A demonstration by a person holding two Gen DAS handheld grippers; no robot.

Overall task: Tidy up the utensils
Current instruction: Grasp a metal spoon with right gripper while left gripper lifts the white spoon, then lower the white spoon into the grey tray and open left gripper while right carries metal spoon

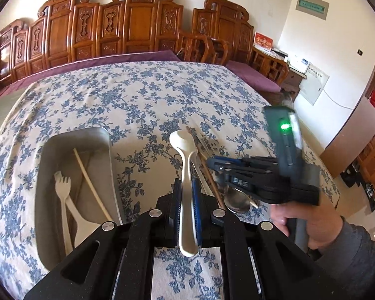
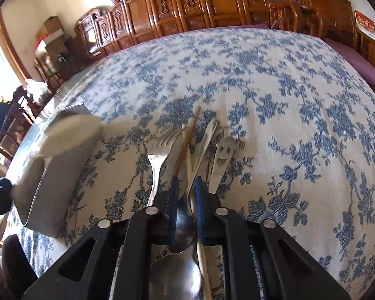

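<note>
My left gripper is shut on a white plastic spoon, held above the floral tablecloth just right of a metal tray. The tray holds a white fork, a white spoon and a pale chopstick. My right gripper reaches into the utensil pile at the right. In the right wrist view it is closed around a pale chopstick and a metal spoon, over a pile with a metal fork and a smiley-face spoon.
The blue floral tablecloth covers the table. Carved wooden benches with purple cushions line the far side. The tray also shows blurred at the left in the right wrist view.
</note>
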